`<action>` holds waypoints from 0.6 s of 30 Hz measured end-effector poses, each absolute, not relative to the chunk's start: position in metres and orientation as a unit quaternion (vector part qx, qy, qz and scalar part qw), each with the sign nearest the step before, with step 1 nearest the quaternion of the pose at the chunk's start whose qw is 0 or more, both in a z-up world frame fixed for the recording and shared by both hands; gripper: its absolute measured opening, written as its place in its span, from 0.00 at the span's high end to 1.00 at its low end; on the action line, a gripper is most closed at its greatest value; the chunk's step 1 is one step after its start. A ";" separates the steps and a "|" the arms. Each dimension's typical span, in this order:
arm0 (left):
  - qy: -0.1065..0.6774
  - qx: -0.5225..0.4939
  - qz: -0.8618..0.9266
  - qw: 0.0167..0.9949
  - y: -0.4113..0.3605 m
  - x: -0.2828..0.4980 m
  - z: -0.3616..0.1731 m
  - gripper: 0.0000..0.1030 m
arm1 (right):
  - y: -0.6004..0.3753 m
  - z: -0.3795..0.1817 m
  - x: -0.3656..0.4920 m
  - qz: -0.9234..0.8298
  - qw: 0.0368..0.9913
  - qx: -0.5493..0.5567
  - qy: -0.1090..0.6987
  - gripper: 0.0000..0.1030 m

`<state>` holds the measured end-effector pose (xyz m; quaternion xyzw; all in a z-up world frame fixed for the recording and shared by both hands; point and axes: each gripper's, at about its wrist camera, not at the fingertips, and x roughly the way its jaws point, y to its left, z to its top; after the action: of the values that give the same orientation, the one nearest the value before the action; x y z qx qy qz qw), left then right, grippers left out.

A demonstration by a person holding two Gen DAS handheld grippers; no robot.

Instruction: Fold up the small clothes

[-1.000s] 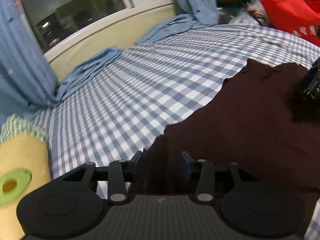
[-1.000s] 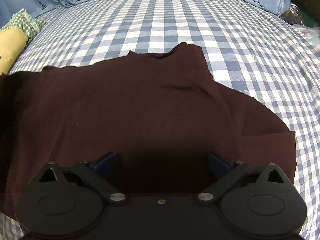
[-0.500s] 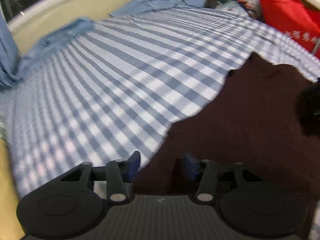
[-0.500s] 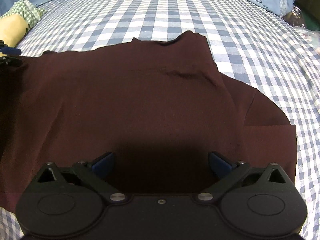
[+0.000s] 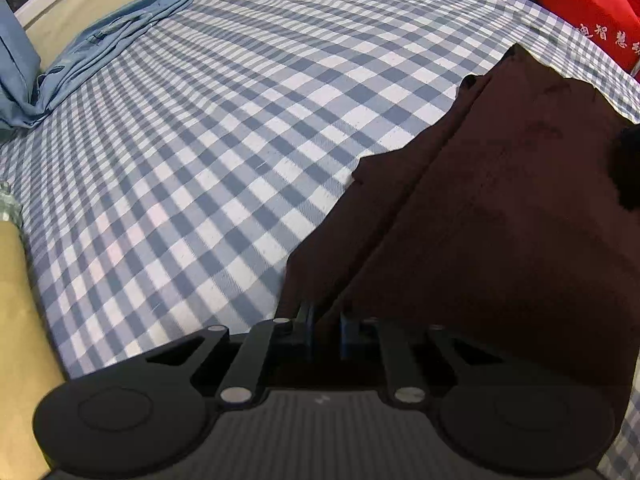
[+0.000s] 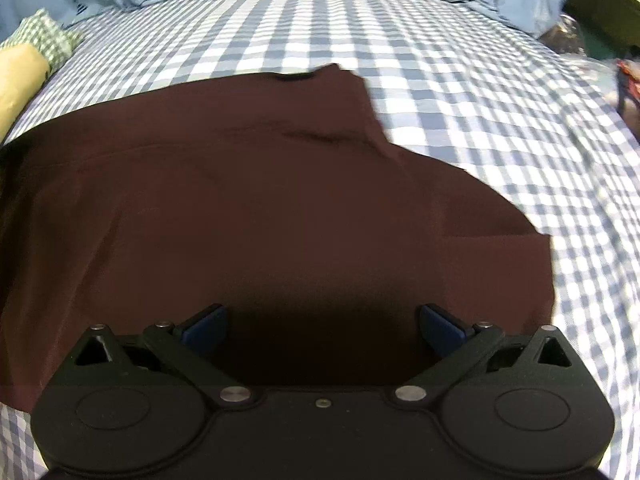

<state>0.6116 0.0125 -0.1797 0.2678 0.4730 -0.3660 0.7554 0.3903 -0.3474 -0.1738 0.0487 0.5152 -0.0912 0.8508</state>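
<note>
A dark maroon garment (image 6: 280, 200) lies spread on the blue and white checked bed sheet (image 6: 460, 80). In the left wrist view the garment (image 5: 500, 220) fills the right side, and a fold of its edge rises into my left gripper (image 5: 325, 334), whose blue pads are closed on the cloth. My right gripper (image 6: 322, 330) is open, its blue pads wide apart just above the near part of the garment, holding nothing.
A yellow cushion (image 6: 16, 80) with green checked cloth lies at the left. Blue curtains (image 5: 24, 76) hang onto the bed's far edge. A red bag (image 5: 592, 4) sits at the far right. The sheet (image 5: 220, 140) stretches left of the garment.
My left gripper has closed on the garment's edge and pulled a fold up; the view has tilted down toward the sheet. My right gripper stays open over the garment.
</note>
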 end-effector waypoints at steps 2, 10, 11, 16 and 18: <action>0.474 0.265 -0.365 0.756 0.017 0.613 -0.174 0.83 | -0.353 -0.172 0.384 -0.093 0.850 0.054 0.516 0.01; 0.480 0.279 -0.298 0.777 0.060 0.626 -0.143 0.66 | -0.351 -0.174 0.372 -0.077 0.850 0.036 0.520 0.01; 0.486 0.264 -0.288 0.782 0.068 0.629 -0.138 0.66 | -0.351 -0.175 0.371 -0.077 0.850 0.039 0.519 0.01; 0.476 0.175 -0.257 0.823 0.092 0.620 -0.118 0.32 | -0.354 -0.175 0.371 -0.088 0.857 0.063 0.503 0.01; 0.467 0.144 -0.253 0.835 0.090 0.609 -0.120 0.24 | -0.357 -0.172 0.371 -0.092 0.859 0.078 0.498 0.01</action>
<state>0.6093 0.0899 -0.1201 0.1435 0.4670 -0.2534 0.8349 0.3711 -0.3571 -0.1722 0.0777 0.4985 -0.0921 0.8585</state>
